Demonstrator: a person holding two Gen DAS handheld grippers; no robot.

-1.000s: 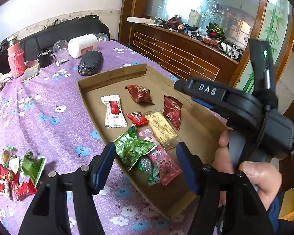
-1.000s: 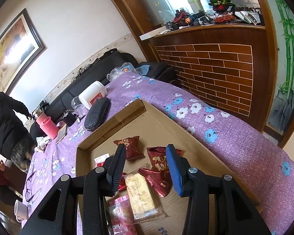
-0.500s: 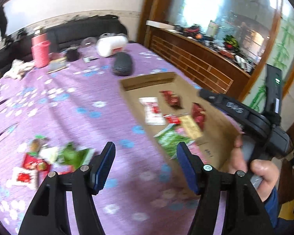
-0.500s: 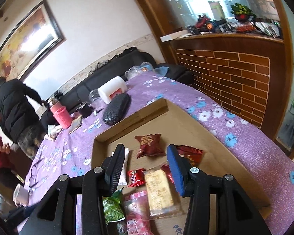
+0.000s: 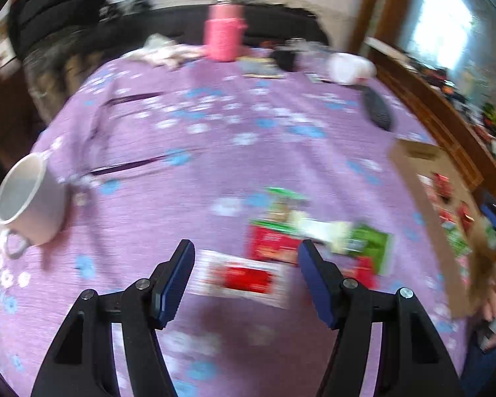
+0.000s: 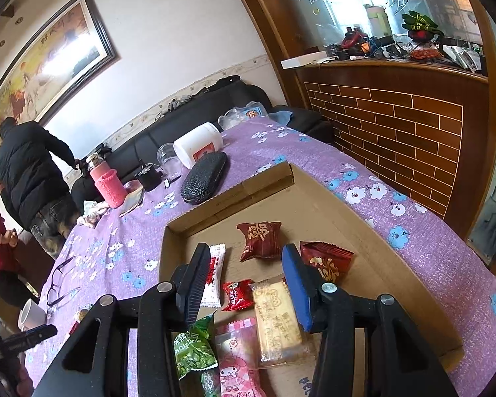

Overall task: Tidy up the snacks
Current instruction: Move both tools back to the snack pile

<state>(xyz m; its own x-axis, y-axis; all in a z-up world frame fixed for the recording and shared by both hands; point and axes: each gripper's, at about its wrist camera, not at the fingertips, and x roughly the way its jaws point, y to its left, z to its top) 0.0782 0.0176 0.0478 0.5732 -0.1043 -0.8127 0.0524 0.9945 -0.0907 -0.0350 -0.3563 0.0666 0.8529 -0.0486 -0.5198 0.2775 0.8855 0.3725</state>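
over the purple flowered tablecloth (image 5: 215, 139), my left gripper (image 5: 244, 279) hangs with jaws apart and empty, a red-and-white snack packet (image 5: 244, 278) lying on the cloth between them, a blurred snack pile (image 5: 317, 235) just beyond. to the right, my right gripper (image 6: 244, 284) gapes empty above the cardboard tray (image 6: 363, 231), where sorted snacks lie, a biscuit pack (image 6: 276, 317) between its fingers.

Counter (image 6: 430, 264) under purple flowered cloth, shallow cardboard tray (image 6: 234, 192) at centre, black glasses case (image 6: 203, 177) and white tub (image 6: 198, 145) above it, pink bottle (image 6: 105, 182) at left, white mug (image 5: 29, 198) and loose snack packets (image 5: 314, 231) in the left wrist view
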